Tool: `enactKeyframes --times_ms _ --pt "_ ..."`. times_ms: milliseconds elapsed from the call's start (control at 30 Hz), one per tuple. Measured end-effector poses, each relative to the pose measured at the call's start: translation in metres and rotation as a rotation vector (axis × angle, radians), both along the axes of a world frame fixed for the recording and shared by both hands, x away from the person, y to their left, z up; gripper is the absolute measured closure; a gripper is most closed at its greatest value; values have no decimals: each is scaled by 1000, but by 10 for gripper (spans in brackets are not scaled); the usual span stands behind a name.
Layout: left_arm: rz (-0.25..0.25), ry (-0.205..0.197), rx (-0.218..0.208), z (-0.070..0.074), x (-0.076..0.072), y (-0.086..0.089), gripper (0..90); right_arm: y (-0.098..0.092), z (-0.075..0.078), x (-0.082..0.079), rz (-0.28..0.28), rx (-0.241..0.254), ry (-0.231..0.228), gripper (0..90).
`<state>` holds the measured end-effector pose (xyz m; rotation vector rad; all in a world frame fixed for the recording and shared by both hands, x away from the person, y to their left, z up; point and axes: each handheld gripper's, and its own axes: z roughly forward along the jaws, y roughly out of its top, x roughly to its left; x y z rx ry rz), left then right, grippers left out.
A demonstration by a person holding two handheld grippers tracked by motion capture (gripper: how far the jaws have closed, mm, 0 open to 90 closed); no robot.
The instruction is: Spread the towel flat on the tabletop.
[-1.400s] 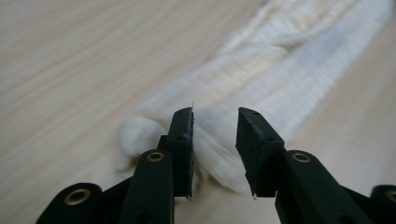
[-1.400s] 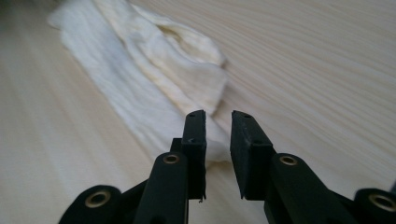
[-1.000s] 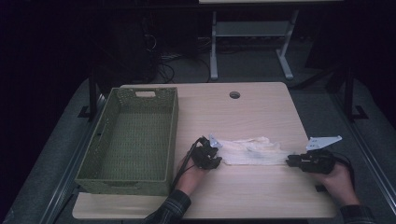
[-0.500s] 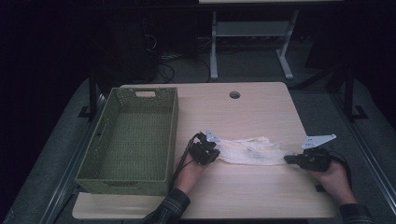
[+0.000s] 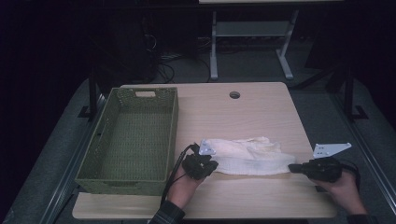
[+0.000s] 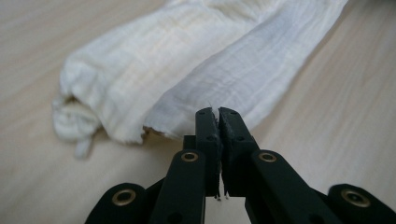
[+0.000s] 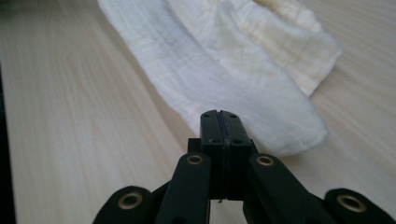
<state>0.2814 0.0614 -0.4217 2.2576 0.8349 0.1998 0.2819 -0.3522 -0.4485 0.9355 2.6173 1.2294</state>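
A cream-white cloth (image 5: pixel 247 154) lies bunched lengthways on the wooden table (image 5: pixel 261 112), stretched between my two grippers. My left gripper (image 5: pixel 208 163) is at its left end. In the left gripper view its jaws (image 6: pixel 218 112) are pressed together on the frayed edge of the cloth (image 6: pixel 196 60). My right gripper (image 5: pixel 292 167) is at the right end. In the right gripper view its jaws (image 7: pixel 218 113) are closed flat on the near edge of the cloth (image 7: pixel 233 70).
A green woven basket (image 5: pixel 172 122) stands empty on the left side of the table, close to my left hand. A round cable hole (image 5: pixel 234 94) is at the table's far edge. The floor drops away dark on both sides.
Both grippers have closed their jaws on the ends of the cloth. The cloth now lies longer and straighter between them, and both hands have shifted a little towards the near edge.
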Motion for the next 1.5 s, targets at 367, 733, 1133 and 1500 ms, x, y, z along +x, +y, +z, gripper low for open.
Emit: enactKeyframes --times_ms 367,733,1133,1500 --pt "-20 88 71 -17 -17 -7 850 -5 -15 -24 51 -15 54 881" --pt "-3 17 66 -11 -3 -14 648 -3 -2 -6 34 28 -7 761" --pt "-34 -13 49 -21 20 -21 598 17 13 40 28 25 -70 762" --pt "-48 -17 47 -25 17 -18 573 54 12 99 36 42 -87 735"
